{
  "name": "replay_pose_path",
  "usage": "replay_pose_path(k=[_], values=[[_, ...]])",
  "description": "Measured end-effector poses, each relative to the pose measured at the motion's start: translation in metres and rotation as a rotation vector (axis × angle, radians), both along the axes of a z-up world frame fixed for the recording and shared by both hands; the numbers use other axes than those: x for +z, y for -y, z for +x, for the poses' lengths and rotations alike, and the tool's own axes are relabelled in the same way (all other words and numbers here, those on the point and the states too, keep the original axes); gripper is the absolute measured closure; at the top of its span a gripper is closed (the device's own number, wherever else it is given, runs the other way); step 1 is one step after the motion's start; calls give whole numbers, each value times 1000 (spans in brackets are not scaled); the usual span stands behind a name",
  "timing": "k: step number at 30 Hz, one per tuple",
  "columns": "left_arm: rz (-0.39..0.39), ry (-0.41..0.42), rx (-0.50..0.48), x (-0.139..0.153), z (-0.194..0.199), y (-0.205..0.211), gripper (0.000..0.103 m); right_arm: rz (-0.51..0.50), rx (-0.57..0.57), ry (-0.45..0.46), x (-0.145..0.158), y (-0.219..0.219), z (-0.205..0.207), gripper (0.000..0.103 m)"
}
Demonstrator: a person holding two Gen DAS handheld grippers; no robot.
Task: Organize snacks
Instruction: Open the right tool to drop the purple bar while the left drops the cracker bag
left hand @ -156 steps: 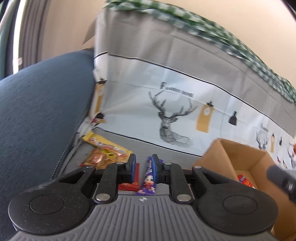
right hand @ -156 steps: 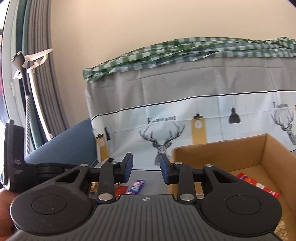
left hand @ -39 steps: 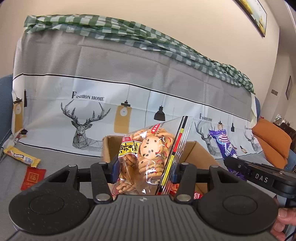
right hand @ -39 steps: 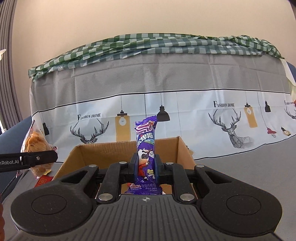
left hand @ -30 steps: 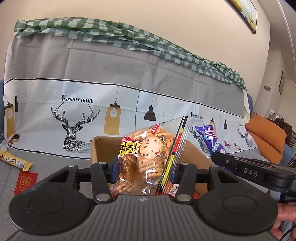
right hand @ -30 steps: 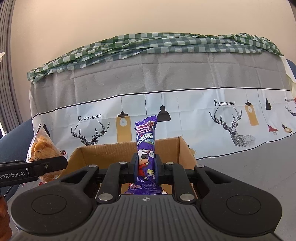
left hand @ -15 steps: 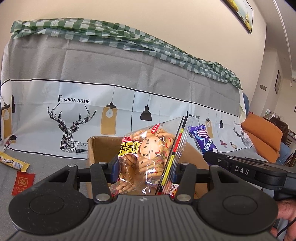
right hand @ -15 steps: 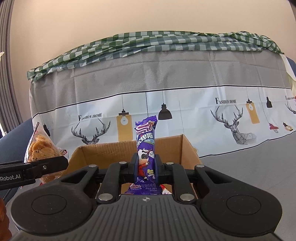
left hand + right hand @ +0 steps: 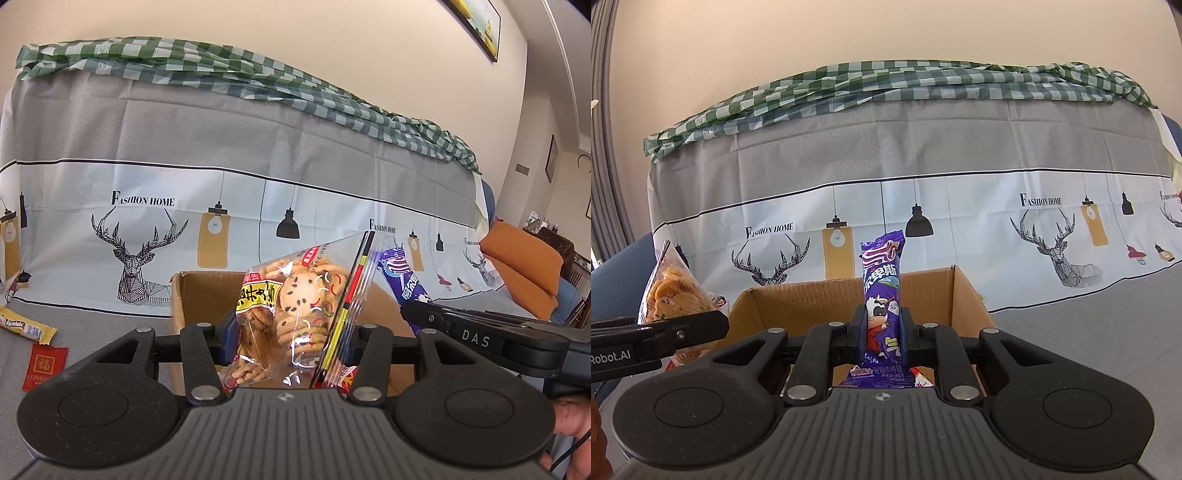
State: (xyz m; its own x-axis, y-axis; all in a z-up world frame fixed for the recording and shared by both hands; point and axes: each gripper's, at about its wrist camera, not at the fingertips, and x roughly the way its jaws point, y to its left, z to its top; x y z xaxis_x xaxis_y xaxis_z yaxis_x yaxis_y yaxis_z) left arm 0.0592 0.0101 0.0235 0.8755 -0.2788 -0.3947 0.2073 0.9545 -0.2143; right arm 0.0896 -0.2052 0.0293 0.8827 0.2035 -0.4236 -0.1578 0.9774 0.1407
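Note:
My left gripper (image 9: 293, 334) is shut on a clear bag of cookies (image 9: 299, 310) and holds it upright over the near side of an open cardboard box (image 9: 199, 295). My right gripper (image 9: 882, 328) is shut on a purple candy bar (image 9: 882, 291), upright over the same box (image 9: 967, 291). In the left wrist view the purple bar (image 9: 404, 282) and the right gripper's arm show at the right. In the right wrist view the cookie bag (image 9: 674, 291) shows at the left. A red wrapper (image 9: 921, 380) lies inside the box.
The box stands on a sofa seat covered by a grey cloth with deer prints (image 9: 136, 258). A yellow snack bar (image 9: 22, 326) and a red packet (image 9: 44, 365) lie on the seat left of the box. An orange cushion (image 9: 524, 266) is at the far right.
Both grippers have drifted slightly closer over the box, still holding their snacks. The yellow bar and red packet have slid further left in the left wrist view.

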Motion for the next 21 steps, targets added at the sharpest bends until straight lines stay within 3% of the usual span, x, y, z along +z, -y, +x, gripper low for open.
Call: replay_pose_path(k=[21], values=[[10,10,-8,0,-2,4,48,-15,9,8,0,-3,-2,85]])
